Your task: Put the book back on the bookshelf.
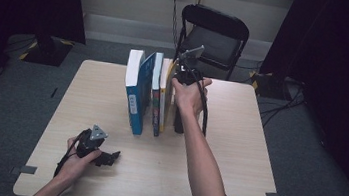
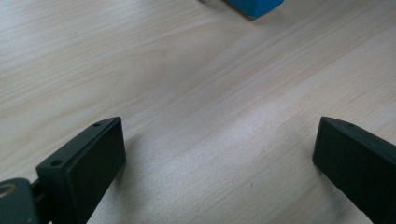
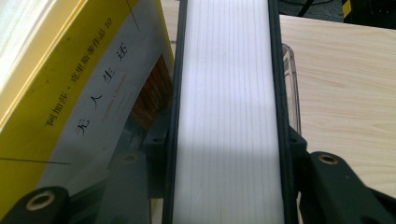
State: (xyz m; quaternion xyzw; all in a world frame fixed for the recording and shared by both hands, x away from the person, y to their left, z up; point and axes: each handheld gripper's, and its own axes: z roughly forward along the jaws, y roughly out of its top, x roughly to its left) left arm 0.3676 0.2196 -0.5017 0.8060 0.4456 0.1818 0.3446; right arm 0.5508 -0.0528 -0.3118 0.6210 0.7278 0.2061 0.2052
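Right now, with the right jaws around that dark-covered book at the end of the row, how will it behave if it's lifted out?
The dark-covered book should probably lift stiffly: its page block looks thick between hard covers. It stands upright on a narrow edge, so it could tip once released. The leaning yellow book beside it may slump further when its neighbour goes.

Matt pale wood-grain table (image 2: 196, 93); glossy yellow book (image 3: 56, 84); smooth white paper pages (image 3: 229, 116).
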